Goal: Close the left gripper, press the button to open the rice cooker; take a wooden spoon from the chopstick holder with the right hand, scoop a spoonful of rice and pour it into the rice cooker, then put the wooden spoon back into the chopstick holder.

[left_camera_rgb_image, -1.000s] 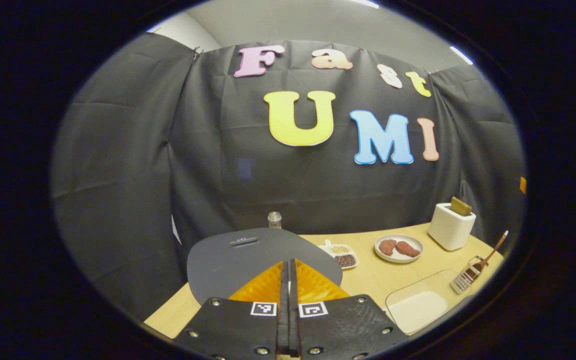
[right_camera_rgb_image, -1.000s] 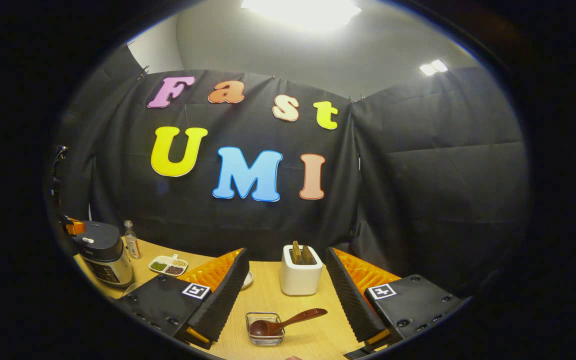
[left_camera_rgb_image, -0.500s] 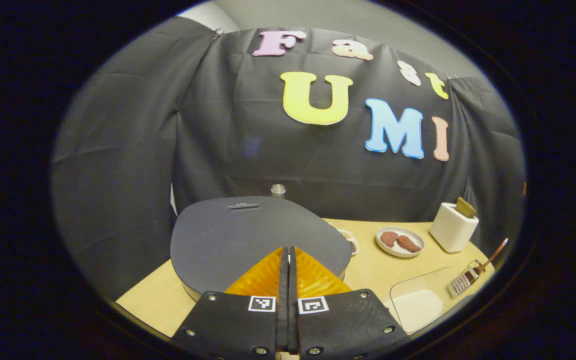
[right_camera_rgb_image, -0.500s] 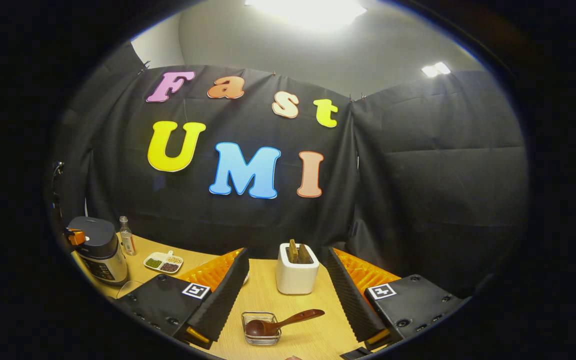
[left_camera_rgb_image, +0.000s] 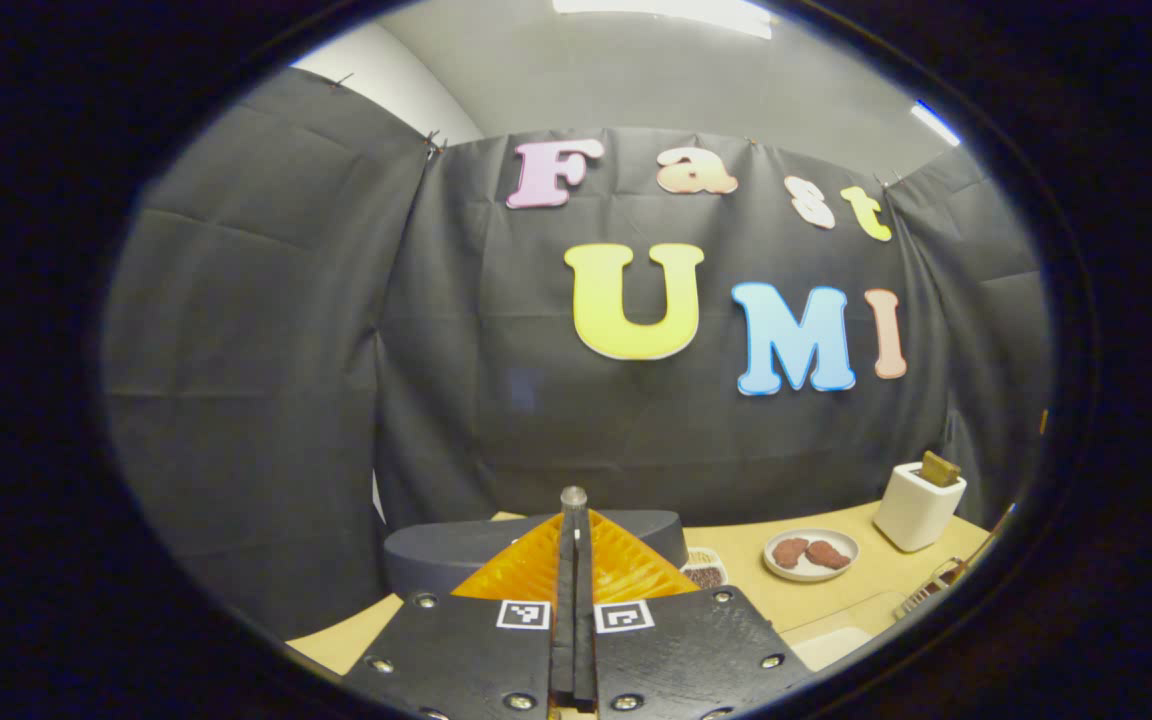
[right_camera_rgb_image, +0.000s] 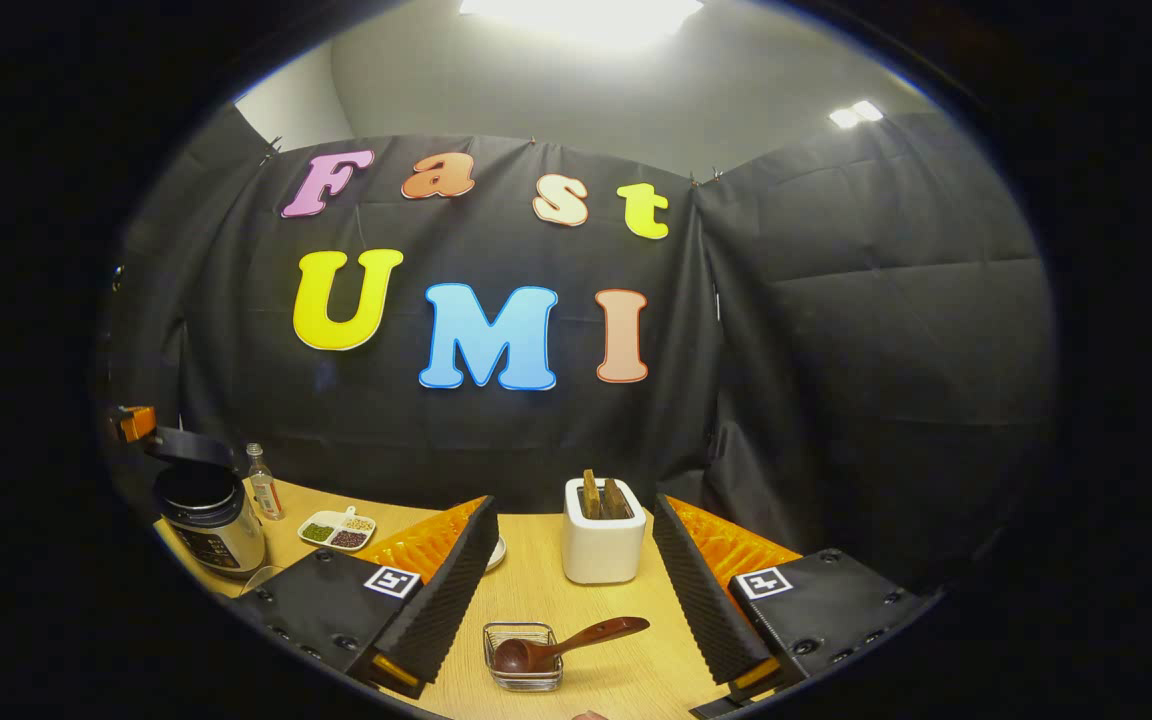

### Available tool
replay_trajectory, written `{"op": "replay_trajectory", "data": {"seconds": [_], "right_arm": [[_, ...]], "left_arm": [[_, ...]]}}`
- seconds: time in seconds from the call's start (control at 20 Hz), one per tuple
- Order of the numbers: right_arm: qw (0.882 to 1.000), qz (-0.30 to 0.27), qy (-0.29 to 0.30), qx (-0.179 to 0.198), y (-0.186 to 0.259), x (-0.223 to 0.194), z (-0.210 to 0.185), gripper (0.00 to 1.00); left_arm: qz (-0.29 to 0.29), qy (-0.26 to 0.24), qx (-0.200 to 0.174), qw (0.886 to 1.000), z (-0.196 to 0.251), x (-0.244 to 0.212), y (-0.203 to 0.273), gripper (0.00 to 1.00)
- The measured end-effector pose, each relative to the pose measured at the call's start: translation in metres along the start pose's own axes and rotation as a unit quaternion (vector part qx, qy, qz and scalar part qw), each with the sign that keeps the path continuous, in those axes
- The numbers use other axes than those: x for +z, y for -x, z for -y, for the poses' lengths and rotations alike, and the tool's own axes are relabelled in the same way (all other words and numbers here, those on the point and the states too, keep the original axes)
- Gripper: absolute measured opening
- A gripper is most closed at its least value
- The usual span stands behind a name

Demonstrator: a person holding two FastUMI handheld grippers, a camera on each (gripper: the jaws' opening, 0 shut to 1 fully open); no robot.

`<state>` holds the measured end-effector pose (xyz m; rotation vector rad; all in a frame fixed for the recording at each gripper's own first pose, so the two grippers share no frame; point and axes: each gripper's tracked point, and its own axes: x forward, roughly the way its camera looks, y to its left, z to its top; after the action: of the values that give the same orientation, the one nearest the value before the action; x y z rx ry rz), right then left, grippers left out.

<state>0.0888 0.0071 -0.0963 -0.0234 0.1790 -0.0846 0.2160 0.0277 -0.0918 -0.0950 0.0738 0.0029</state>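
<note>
— Where does the rice cooker [right_camera_rgb_image: 204, 515] stand, and how is its lid?
— Near the far left corner of the worktop [right_camera_rgb_image: 626, 665] in the right gripper view; its lid [right_camera_rgb_image: 188, 446] is lifted and stands clear of the pot's rim; in the left gripper view that dark lid sits just beyond the fingertips.

— And the left gripper [left_camera_rgb_image: 573, 520]?
— Its jaws are pressed together with nothing between them.

— The right gripper [right_camera_rgb_image: 571, 535]?
— Its jaws are spread wide and empty; it hangs above the near edge of the worktop, with the chopstick holder [right_camera_rgb_image: 523, 656] low between its fingers.

— Is the wooden spoon [right_camera_rgb_image: 564, 644] in there?
— Yes; its bowl lies in the wire holder and its handle slants out over the rim toward the right.

— What else is on the worktop?
— A white toaster [right_camera_rgb_image: 604, 542] near the far edge with two slices in it; a small bottle [right_camera_rgb_image: 263, 482] just beside the cooker; a divided dish of beans [right_camera_rgb_image: 338, 529] next to that; a plate with two brown pieces [left_camera_rgb_image: 810, 554] in the left gripper view; a clear container of rice [left_camera_rgb_image: 832, 646] at the near right edge there.
</note>
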Motion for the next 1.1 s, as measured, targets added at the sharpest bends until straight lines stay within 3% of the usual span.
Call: {"op": "replay_trajectory", "data": {"seconds": [0.2, 0.4, 0.55, 0.65, 0.9, 0.95, 1.0, 1.05, 1.1], "right_arm": [[1.0, -0.027, -0.016, 0.005, -0.013, -0.022, 0.014, 0.97], [0.997, -0.071, -0.041, 0.011, -0.028, -0.061, 0.024, 0.98], [0.991, -0.108, -0.073, 0.012, -0.037, -0.095, 0.026, 0.94], [0.986, -0.133, -0.1, 0.011, -0.044, -0.118, 0.028, 0.97], [0.963, -0.193, -0.184, 0.038, -0.048, -0.163, 0.009, 0.98], [0.956, -0.207, -0.201, 0.048, -0.049, -0.169, 0.004, 0.85], [0.949, -0.222, -0.215, 0.059, -0.047, -0.175, -0.003, 0.86], [0.944, -0.234, -0.224, 0.069, -0.047, -0.18, -0.01, 0.67], [0.941, -0.243, -0.224, 0.07, -0.046, -0.186, -0.013, 0.57]], "left_arm": [[0.02, 0.012, 0.013, 1.0, -0.008, 0.03, 0.02, 0.03], [0.042, -0.018, 0.025, 0.999, -0.011, 0.047, 0.056, 0.79], [0.048, -0.024, 0.032, 0.998, -0.011, 0.065, 0.081, 0.77], [0.051, -0.031, 0.037, 0.998, -0.013, 0.073, 0.095, 0.78], [0.054, -0.066, 0.056, 0.995, -0.021, 0.087, 0.125, 0.77], [0.055, -0.07, 0.059, 0.994, -0.023, 0.091, 0.13, 0.77], [0.058, -0.073, 0.062, 0.994, -0.024, 0.091, 0.134, 0.78], [0.06, -0.073, 0.066, 0.993, -0.026, 0.092, 0.137, 0.79], [0.062, -0.072, 0.068, 0.993, -0.027, 0.094, 0.14, 0.8]]}}
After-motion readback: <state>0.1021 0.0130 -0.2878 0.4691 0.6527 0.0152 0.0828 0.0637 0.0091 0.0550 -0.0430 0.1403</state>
